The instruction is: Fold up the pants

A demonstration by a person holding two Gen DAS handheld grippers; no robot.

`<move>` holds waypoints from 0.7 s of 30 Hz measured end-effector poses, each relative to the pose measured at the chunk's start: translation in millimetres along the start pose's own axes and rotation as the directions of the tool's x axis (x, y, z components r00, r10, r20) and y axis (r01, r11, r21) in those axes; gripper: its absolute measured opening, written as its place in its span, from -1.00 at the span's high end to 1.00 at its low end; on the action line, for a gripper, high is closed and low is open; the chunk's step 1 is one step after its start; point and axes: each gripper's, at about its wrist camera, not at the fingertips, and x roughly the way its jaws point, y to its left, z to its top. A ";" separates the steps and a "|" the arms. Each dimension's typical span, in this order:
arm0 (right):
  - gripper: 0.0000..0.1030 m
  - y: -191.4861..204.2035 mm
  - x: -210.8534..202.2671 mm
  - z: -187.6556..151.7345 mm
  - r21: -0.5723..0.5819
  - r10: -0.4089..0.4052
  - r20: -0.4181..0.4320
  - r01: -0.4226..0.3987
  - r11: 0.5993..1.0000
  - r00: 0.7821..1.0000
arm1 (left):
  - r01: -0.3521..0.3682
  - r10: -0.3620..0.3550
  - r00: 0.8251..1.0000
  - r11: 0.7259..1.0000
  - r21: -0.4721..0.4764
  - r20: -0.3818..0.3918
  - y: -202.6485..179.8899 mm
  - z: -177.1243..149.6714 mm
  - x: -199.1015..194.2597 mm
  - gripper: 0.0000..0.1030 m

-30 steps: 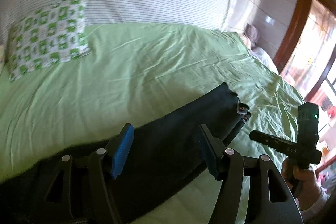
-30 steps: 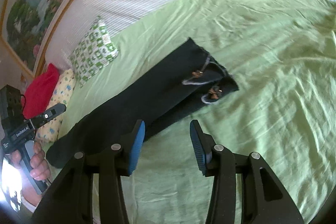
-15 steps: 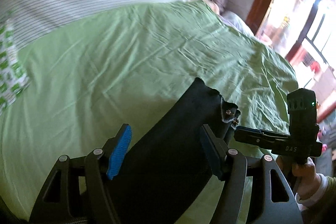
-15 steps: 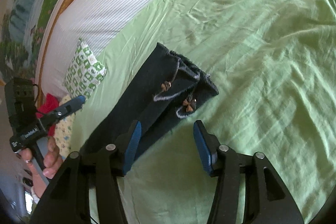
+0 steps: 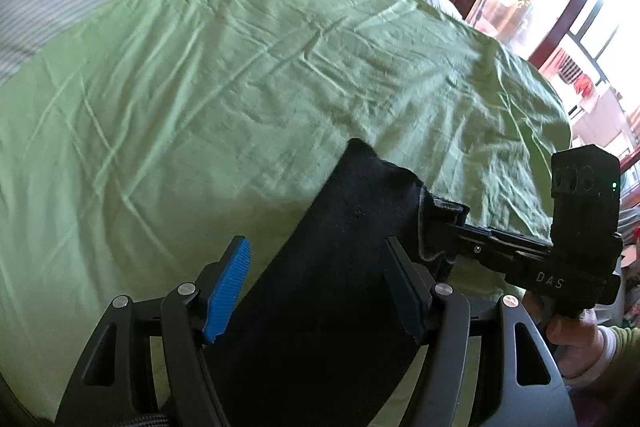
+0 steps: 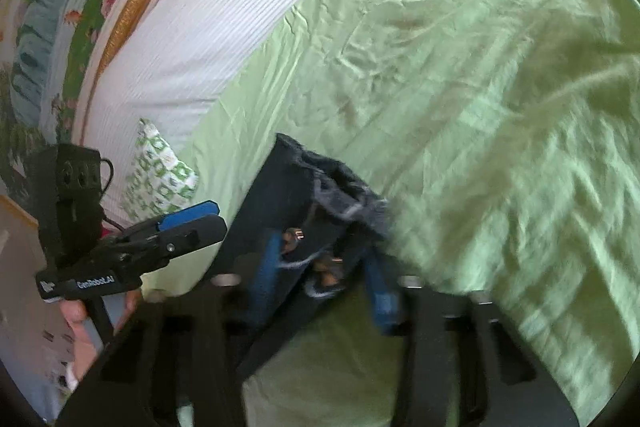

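The dark navy fabric pants (image 5: 340,267) lay lengthwise on the wrinkled light-green bed sheet (image 5: 240,87), w/ the frayed hem end (image 6: 340,183) furthest from both cameras. Small brown bow trims w/ pale stitching (image 6: 324,275) sat near that hem, blurred in the right wrist view.

The right gripper (image 6: 326,275) had just been closing, and the hem end of the pants sat between its blue-padded fingers (image 6: 266,267). Fingers were drawn in close around bunched cloth, and in the left wrist view its black tip went into the fabric at the hem edge, so it looked clamped on the pants. Motion blur hid the exact pad contact. The person's hand (image 5: 576,343) held its handle at lower right of the left wrist view.

The left gripper (image 5: 320,287) stood wide open over the pants further down the leg. Its blue ribbed pad (image 5: 228,291) sat over the sheet just beside the cloth's left edge, the other finger over the dark fabric; neither pinched anything. Whether they touched the cloth, can't tell.

Beyond: a green-and-white patterned pillow (image 6: 160,179) by the white striped headboard cushion (image 6: 224,27), then a gold-framed painting (image 6: 60,7). A wood-framed window (image 5: 560,7) glared bright past the bed's far side.
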 end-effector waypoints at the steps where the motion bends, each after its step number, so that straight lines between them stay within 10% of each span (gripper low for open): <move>1: 0.71 -3.6 0.2 -0.5 0.004 0.008 -0.003 -0.008 1.000 1.000 | 0.007 -0.007 1.000 1.000 0.002 -0.007 -0.9 1.3 3.1 -0.32; 8: 0.74 -11.1 -12.9 -3.5 -0.023 0.069 -0.008 -0.069 0.997 0.998 | 0.061 -0.062 0.996 0.998 -0.010 -0.057 -5.0 14.0 33.4 -0.29; 16: 0.74 -6.8 -20.1 -5.2 -0.069 0.107 -0.008 -0.107 0.992 0.994 | 0.187 -0.187 0.982 0.982 -0.020 -0.033 -14.5 14.6 38.9 0.76; 21: 0.74 13.0 -31.9 -3.6 -0.127 0.147 0.010 -0.145 0.981 0.989 | 0.181 -0.181 0.982 0.983 -0.006 0.049 -16.1 11.3 4.9 0.88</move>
